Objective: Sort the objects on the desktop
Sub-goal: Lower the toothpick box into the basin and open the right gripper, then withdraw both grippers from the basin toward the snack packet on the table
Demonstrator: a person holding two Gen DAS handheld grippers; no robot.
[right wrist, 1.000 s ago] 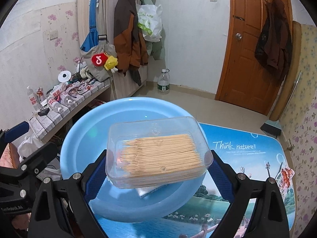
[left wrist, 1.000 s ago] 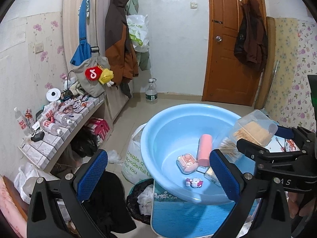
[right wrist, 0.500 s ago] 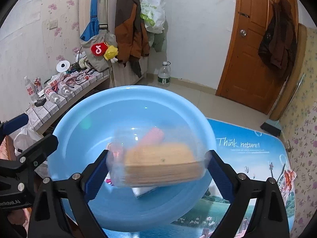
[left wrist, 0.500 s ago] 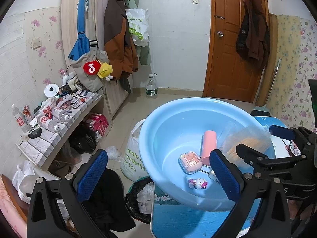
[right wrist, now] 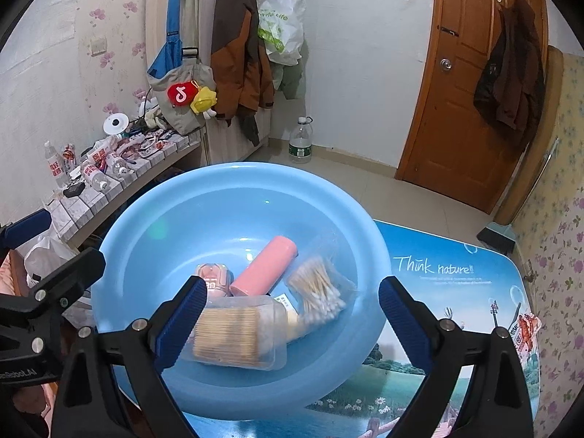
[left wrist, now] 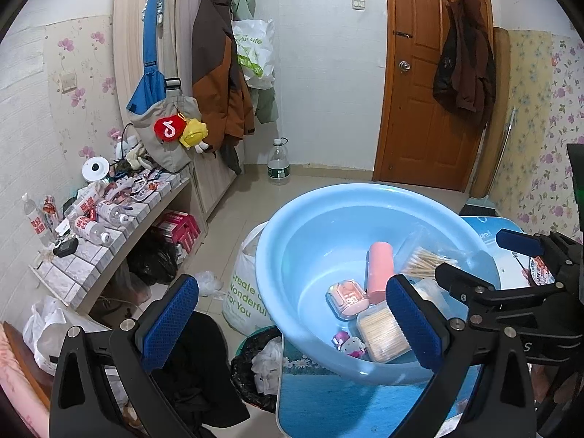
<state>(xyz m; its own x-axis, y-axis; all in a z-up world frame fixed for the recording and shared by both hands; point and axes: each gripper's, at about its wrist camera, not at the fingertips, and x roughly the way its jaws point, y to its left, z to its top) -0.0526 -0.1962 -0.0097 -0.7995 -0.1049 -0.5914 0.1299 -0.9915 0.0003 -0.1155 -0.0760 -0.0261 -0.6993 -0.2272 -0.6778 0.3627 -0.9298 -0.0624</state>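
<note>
Both tongs gape wide: right tongs (right wrist: 292, 314) released above the toothpick box (right wrist: 237, 334) lying in the blue basin (right wrist: 127, 241), left tongs (left wrist: 292, 319) empty alongside.

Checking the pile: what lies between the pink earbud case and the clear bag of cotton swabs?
A pink cylinder, lying in the blue basin, per the right wrist view.

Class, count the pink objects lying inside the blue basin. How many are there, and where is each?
2, with a small pink-and-white figure besides. The pink cylinder lies mid-basin; the pink earbud case sits beside it; the figure lies near the rim. Others may hide under the toothpick box.
</note>
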